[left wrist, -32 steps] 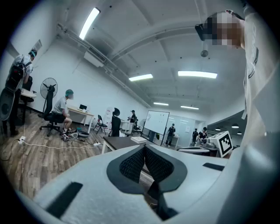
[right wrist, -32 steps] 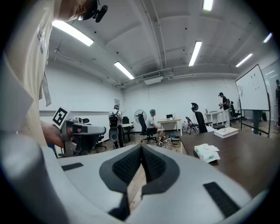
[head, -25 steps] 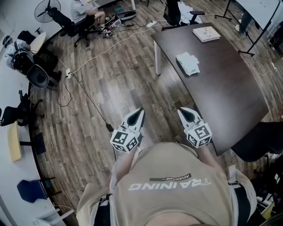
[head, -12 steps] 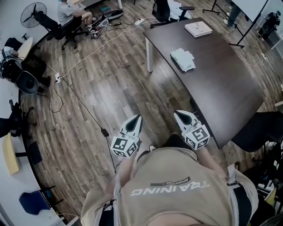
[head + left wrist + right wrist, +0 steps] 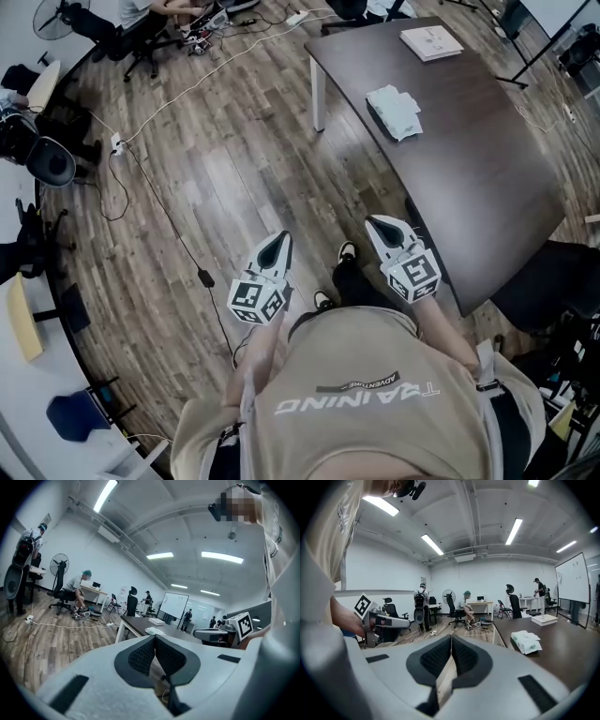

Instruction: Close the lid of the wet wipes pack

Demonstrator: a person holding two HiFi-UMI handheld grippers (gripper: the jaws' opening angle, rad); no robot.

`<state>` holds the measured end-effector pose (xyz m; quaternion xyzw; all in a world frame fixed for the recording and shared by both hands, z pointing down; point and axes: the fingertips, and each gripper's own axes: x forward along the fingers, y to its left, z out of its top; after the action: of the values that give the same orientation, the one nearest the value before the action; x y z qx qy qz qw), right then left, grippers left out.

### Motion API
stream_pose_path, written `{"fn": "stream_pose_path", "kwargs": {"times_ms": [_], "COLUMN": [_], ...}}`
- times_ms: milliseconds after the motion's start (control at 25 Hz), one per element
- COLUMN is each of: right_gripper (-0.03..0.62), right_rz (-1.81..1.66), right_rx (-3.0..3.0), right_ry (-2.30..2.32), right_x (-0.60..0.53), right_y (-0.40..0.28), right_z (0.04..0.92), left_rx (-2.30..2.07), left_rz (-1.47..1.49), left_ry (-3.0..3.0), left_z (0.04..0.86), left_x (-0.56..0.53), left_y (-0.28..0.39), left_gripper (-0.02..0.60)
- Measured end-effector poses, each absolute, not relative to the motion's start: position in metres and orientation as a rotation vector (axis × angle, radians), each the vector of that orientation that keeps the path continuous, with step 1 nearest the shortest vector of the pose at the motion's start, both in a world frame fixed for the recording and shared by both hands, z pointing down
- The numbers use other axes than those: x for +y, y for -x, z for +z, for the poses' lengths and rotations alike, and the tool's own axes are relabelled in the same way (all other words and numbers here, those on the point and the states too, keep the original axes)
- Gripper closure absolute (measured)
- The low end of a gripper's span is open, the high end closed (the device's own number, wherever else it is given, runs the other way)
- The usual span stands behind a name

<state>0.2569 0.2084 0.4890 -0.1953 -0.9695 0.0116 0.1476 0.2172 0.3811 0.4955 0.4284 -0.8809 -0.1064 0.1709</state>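
The wet wipes pack is a white packet lying on the dark brown table, far ahead of both grippers; whether its lid is up cannot be made out. It also shows in the right gripper view, where the pack lies at the right, and small in the left gripper view as the pack. My left gripper and right gripper are held close to my body above the wooden floor. Each has its jaws together on nothing, as with the left gripper and right gripper.
A white book lies at the table's far end. A white cable and a black cable run over the floor. A person on an office chair sits far left. A dark chair stands at the right.
The head view has shifted as I step forward: the table has slid a little in the frame and my shoes now show between the grippers. Both grippers stay shut and empty.
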Motion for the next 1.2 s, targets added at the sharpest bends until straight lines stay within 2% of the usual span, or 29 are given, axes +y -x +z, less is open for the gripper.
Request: {"fn": "stream_pose_path", "kwargs": {"times_ms": [360, 680, 1200], "right_gripper": [0.579, 0.579, 0.579], "right_rz": [0.093, 0.123, 0.240], "right_rx": [-2.825, -2.815, -2.786], "right_ry": [0.665, 0.643, 0.549], "right_x": [0.157, 0.091, 0.066], "right_y": [-0.193, -0.150, -0.135], "right_z": [0.502, 0.538, 0.566], "left_rx": [-2.567, -2.573, -2.473], "left_rz": [-0.199, -0.244, -0.177], "left_ry": [-1.189, -1.214, -1.269], "left_z": [0.466, 0.461, 0.492], "left_x": [0.322, 0.246, 0.211], "left_y": [-0.156, -0.110, -0.081], "left_gripper": [0.572, 0.572, 0.572]}}
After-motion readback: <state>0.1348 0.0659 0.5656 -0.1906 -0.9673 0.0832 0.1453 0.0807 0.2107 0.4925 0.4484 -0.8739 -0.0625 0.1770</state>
